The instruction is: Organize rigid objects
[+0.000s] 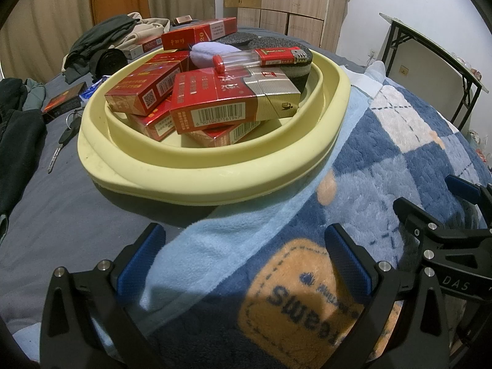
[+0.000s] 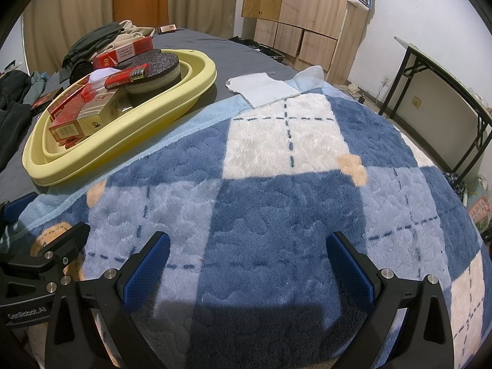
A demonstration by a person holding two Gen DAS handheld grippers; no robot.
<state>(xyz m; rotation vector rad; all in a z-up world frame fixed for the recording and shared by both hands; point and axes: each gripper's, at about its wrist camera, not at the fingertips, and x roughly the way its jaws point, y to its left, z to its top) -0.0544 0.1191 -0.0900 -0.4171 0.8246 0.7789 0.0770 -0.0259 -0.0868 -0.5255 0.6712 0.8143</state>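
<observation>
A pale yellow basin (image 1: 215, 181) (image 2: 101, 150) sits on the bed. It holds several red cigarette packs (image 1: 227, 104) (image 2: 77, 117), a red lighter (image 1: 276, 55) (image 2: 126, 78), a clear tube with a red cap (image 1: 233, 61), a round dark sponge (image 1: 295, 67) (image 2: 156, 67) and a pale cloth pad (image 1: 209, 52). My left gripper (image 1: 246, 258) is open and empty, just in front of the basin. My right gripper (image 2: 246, 261) is open and empty over the blue plaid blanket (image 2: 276, 184), to the right of the basin.
Keys (image 1: 61, 141), a dark box (image 1: 61, 101) and piled clothes (image 1: 107, 40) lie left of and behind the basin on the grey sheet. A white cloth (image 2: 261, 87) lies at the blanket's far edge. A folding table (image 2: 446, 98) stands right; a wardrobe (image 2: 301, 9) stands behind.
</observation>
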